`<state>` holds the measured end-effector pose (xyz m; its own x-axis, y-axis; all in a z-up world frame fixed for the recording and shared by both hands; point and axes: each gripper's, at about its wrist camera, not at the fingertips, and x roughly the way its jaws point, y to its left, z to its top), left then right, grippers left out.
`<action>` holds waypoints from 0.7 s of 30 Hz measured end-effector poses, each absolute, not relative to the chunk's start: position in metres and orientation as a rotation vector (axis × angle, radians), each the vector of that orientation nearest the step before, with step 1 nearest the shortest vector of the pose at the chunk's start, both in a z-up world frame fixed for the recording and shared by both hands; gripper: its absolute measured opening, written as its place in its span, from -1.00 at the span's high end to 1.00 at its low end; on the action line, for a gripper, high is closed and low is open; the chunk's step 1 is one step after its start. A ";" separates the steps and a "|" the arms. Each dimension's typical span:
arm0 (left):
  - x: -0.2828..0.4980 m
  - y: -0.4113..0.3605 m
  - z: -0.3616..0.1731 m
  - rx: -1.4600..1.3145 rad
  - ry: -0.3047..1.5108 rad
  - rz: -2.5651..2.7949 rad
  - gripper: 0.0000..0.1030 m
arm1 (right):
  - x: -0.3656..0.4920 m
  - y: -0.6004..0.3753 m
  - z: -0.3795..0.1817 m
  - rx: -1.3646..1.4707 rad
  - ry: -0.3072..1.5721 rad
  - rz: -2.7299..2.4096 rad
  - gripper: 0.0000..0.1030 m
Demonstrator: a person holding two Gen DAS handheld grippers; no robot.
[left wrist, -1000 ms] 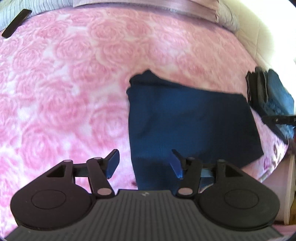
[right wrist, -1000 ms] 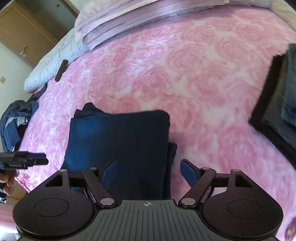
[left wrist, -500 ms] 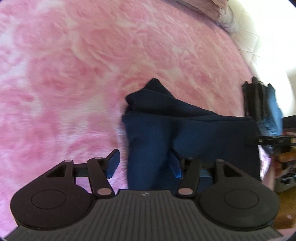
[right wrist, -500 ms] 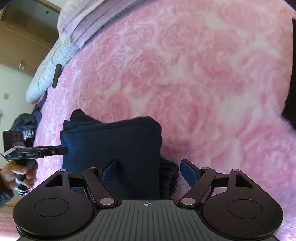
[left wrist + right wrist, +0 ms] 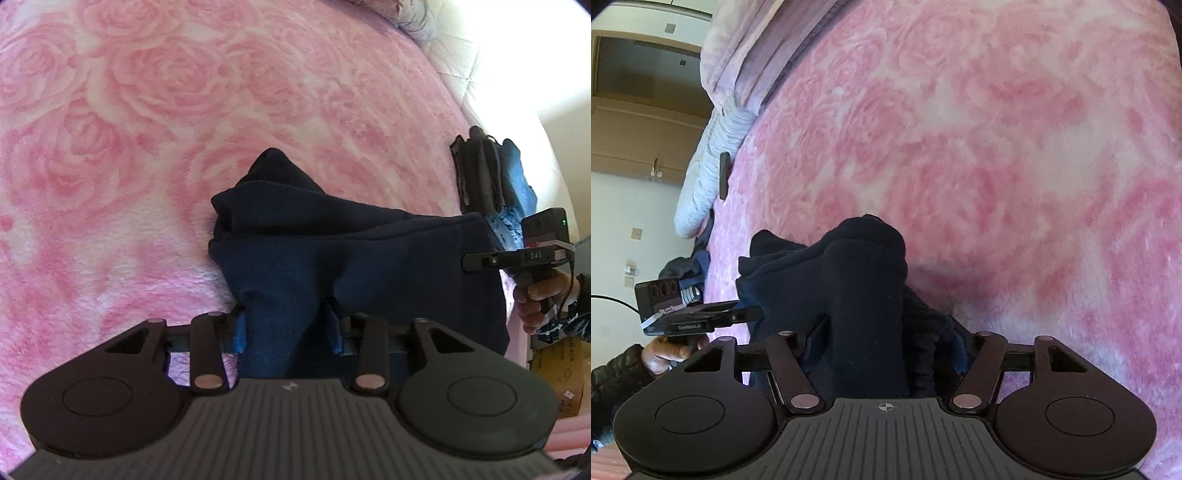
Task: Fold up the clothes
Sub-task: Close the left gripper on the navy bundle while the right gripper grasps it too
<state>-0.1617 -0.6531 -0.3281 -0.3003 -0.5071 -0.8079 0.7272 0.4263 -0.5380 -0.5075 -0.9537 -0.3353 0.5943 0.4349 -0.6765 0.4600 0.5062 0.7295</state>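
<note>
Left gripper (image 5: 288, 326) sat at lower centre of the left wrist view, blue pads pinching a raised fold of the navy garment (image 5: 354, 266); cloth filled the gap between the fingers. Garment lay folded on the pink rose-pattern blanket (image 5: 147, 129), centre to right of frame, with a bunched corner poking up toward frame centre. Right gripper (image 5: 886, 347) at lower centre of the right wrist view, fingers narrowed onto the same navy garment (image 5: 857, 295); thick bundle of cloth stood between them, left pad against it, right pad partly hidden by ribbed fabric, so it read as a pinch on the garment. Each view caught the other tool: right gripper's body and the hand (image 5: 539, 295) holding it at the right edge of the left view; left gripper's body and its hand (image 5: 668, 350) at lower left of the right view. Stack of dark folded clothes (image 5: 487, 177) lay at upper right of the left view, near the blanket edge. Pale pillows (image 5: 713, 140) and a dark flat object (image 5: 724, 181) sat at upper left of the right view.
</note>
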 end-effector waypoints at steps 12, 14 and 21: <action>-0.178 -0.652 -0.278 0.248 1.298 -1.262 0.67 | -0.508 -0.956 -0.295 1.057 0.969 0.014 0.13; -0.180 -0.651 -0.265 0.226 1.267 -1.276 0.67 | -0.517 -0.953 -0.279 1.054 0.925 0.005 0.14; -0.180 -0.671 -0.295 0.245 1.310 -1.237 0.54 | -0.530 -0.950 -0.297 1.028 0.933 -0.064 -0.01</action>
